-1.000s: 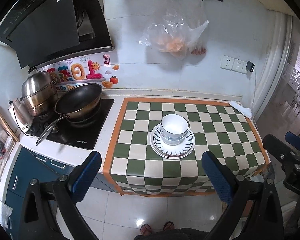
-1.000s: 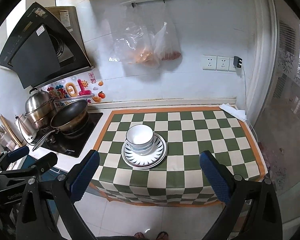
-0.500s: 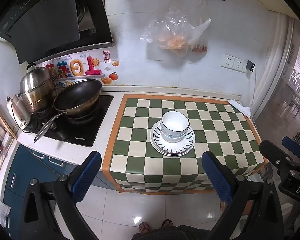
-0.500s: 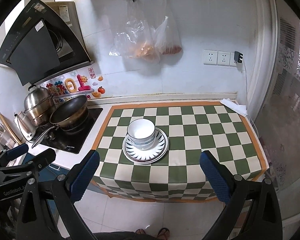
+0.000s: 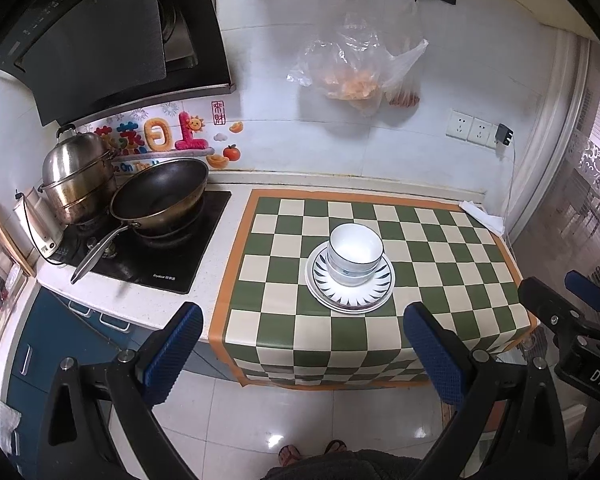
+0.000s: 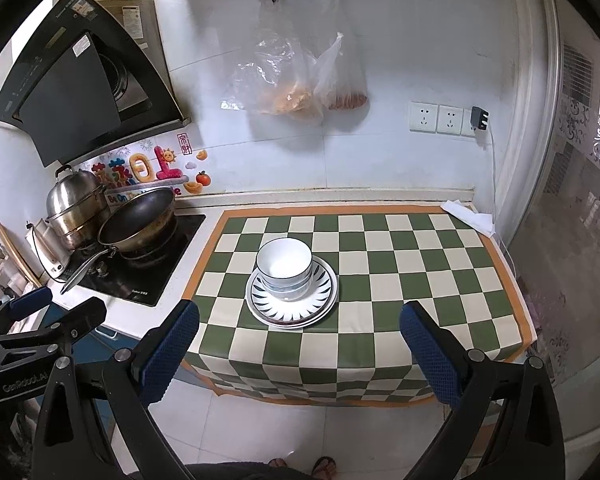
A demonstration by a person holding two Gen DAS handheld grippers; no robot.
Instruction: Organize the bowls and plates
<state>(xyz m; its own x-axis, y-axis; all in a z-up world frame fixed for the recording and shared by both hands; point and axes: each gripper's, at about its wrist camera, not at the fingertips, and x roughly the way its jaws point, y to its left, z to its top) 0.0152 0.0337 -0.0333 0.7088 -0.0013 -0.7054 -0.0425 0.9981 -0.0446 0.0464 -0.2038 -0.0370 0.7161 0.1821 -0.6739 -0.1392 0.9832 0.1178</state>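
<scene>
White bowls with dark rims point(image 5: 354, 254) are stacked on stacked white plates with a dark leaf pattern point(image 5: 376, 298), on the green-and-cream checkered mat point(image 5: 440, 264). The same bowls point(image 6: 285, 264) and plates point(image 6: 324, 300) show in the right wrist view. My left gripper point(image 5: 300, 344) is open and empty, held back from the counter over the floor. My right gripper point(image 6: 298, 340) is open and empty too, well short of the stack. The right gripper's body point(image 5: 568, 320) shows at the right of the left wrist view.
A black wok point(image 5: 160, 196) and a steel steamer pot point(image 5: 78, 176) sit on the black hob point(image 5: 152, 256) at left. A range hood point(image 5: 100, 36) hangs above. Plastic bags point(image 5: 356, 68) hang on the wall. A folded white cloth point(image 5: 482, 216) lies at the mat's back right corner.
Both grippers have pulled back and up from the counter; the stack looks smaller and farther. Bowls and plates have not moved. Both stay open.
</scene>
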